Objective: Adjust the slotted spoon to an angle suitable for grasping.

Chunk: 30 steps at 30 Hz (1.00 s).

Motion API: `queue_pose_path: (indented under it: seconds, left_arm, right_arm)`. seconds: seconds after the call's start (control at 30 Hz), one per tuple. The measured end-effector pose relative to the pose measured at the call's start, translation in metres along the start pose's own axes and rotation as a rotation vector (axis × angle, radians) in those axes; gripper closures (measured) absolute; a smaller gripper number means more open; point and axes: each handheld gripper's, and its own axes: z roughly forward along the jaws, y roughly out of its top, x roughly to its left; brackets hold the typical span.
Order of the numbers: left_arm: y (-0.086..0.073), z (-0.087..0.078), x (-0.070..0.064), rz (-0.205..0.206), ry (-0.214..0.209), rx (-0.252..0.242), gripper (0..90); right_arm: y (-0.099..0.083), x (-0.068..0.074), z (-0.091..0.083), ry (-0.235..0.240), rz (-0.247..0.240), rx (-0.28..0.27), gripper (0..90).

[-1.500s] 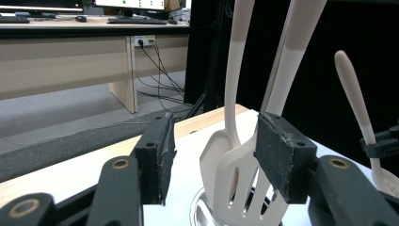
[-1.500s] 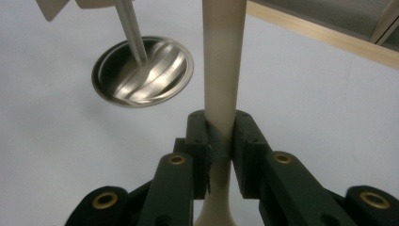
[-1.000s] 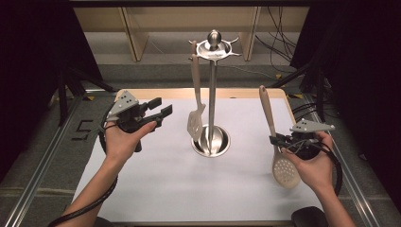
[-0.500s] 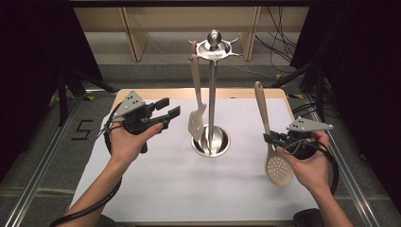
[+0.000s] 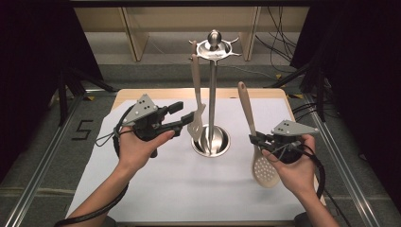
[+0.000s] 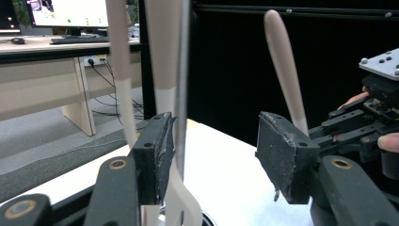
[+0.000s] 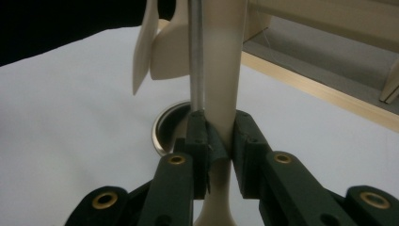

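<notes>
We pinch the handle of a beige slotted spoon [image 5: 262, 163] between the jaws of our right gripper [image 5: 257, 139]; its perforated bowl hangs low just above the white sheet on the counter [image 5: 189, 189], and its handle tip leans up toward the stand's pole. Our left gripper [image 5: 187, 113] holds its jaws spread, reaching toward the beige slotted turner [image 5: 196, 101] that hangs from the steel utensil stand [image 5: 211, 137] at the middle of the counter. The turner's blade sits just beside the left jaws.
</notes>
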Motion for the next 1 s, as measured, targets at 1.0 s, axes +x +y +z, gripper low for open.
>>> queue_pose_path:
  seconds: [1.0]
  left_arm:
    - [0.018,0.064,-0.047,-0.024,-0.148,0.042,47.8]
  right_arm:
    - [0.016,0.031,0.009,0.064,-0.088,-0.034,79.0]
